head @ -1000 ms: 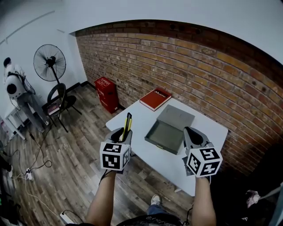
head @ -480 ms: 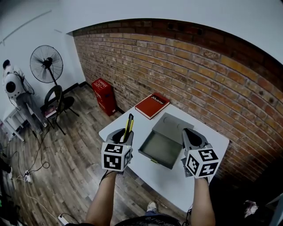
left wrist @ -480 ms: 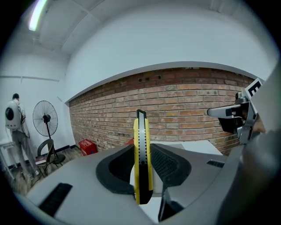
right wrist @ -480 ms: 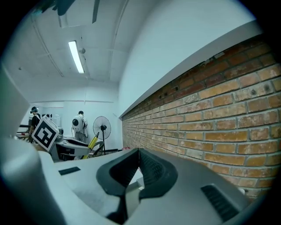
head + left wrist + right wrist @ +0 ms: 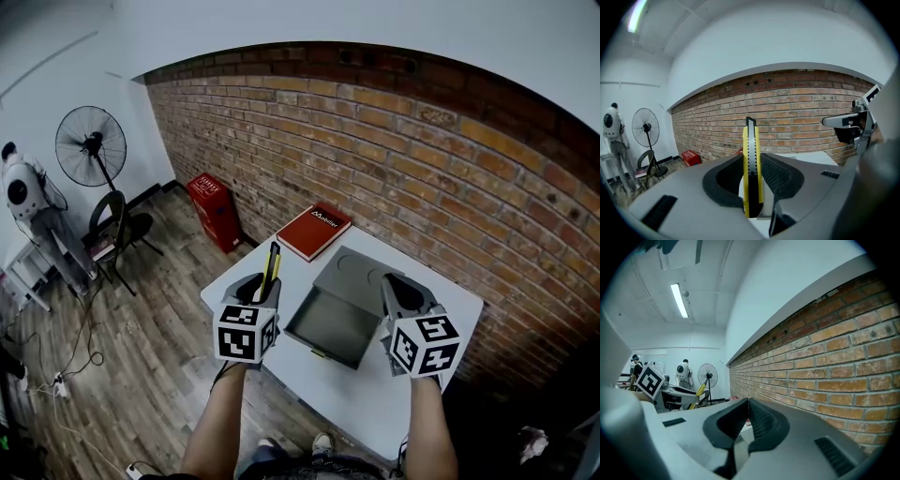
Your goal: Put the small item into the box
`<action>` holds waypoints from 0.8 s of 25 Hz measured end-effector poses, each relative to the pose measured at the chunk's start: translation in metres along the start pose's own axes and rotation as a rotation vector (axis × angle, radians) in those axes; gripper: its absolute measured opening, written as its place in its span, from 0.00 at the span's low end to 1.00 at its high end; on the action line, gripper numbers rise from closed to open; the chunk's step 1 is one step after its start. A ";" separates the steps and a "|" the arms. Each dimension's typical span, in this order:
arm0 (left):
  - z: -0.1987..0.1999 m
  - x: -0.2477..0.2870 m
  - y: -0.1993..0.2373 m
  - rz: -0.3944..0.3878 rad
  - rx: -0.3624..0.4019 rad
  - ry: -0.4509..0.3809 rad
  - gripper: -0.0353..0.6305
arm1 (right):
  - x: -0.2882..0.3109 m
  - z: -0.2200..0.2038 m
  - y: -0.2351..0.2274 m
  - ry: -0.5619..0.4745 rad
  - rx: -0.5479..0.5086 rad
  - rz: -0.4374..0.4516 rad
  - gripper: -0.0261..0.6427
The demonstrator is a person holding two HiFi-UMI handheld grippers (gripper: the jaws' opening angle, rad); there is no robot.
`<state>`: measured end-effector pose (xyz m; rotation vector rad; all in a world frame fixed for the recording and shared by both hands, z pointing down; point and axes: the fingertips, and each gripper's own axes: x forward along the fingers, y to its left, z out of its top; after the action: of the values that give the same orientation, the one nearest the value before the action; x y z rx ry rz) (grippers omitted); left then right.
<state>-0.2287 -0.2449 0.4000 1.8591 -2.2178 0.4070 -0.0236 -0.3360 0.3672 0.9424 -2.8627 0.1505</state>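
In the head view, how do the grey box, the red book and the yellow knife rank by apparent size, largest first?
1. Grey box, standing open.
2. Red book.
3. Yellow knife. It is partly hidden in the left gripper and nearer the camera, so its true size is unsure.

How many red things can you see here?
2: a red book on the table, at its far corner, and a red container on the floor by the brick wall. More may be hidden.

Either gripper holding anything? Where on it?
Left gripper clamps the yellow utility knife by its lower body, top end sticking out above the jaws. Right gripper shut, empty.
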 end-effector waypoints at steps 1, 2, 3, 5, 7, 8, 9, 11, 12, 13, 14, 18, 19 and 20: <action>0.001 0.003 -0.001 -0.006 0.002 -0.001 0.25 | 0.000 0.000 -0.002 -0.001 -0.001 -0.006 0.07; 0.001 0.005 -0.001 -0.012 0.004 -0.002 0.25 | 0.001 0.001 -0.003 -0.003 -0.002 -0.011 0.07; 0.002 0.009 -0.002 -0.019 0.007 -0.002 0.25 | 0.002 0.001 -0.005 -0.004 -0.003 -0.019 0.07; 0.004 0.016 -0.002 -0.037 0.014 -0.004 0.25 | 0.003 0.002 -0.009 -0.004 -0.001 -0.037 0.07; 0.007 0.024 -0.002 -0.060 0.022 -0.009 0.25 | 0.005 0.001 -0.012 -0.003 0.002 -0.062 0.07; 0.008 0.029 -0.001 -0.072 0.026 -0.011 0.25 | 0.007 0.000 -0.013 -0.004 0.004 -0.075 0.07; 0.010 0.034 0.000 -0.086 0.031 -0.013 0.25 | 0.009 0.000 -0.014 -0.004 0.006 -0.089 0.07; 0.012 0.044 0.004 -0.116 0.041 -0.013 0.25 | 0.014 0.000 -0.014 -0.005 0.008 -0.118 0.07; 0.012 0.049 0.006 -0.132 0.045 -0.013 0.25 | 0.016 0.001 -0.014 -0.005 0.009 -0.134 0.07; 0.014 0.054 0.008 -0.148 0.047 -0.014 0.25 | 0.018 0.002 -0.014 -0.006 0.009 -0.152 0.07; 0.016 0.060 0.010 -0.166 0.051 -0.017 0.25 | 0.019 0.003 -0.014 -0.006 0.011 -0.170 0.07; 0.024 0.080 0.018 -0.239 0.069 -0.024 0.25 | 0.024 0.005 -0.012 -0.002 0.013 -0.246 0.07; 0.026 0.084 0.018 -0.260 0.074 -0.025 0.25 | 0.023 0.005 -0.012 -0.002 0.014 -0.268 0.07; 0.027 0.088 0.018 -0.283 0.081 -0.027 0.25 | 0.022 0.005 -0.011 -0.002 0.016 -0.292 0.07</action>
<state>-0.2612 -0.3323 0.4033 2.1917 -1.9389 0.4265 -0.0347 -0.3585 0.3662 1.3482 -2.6890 0.1427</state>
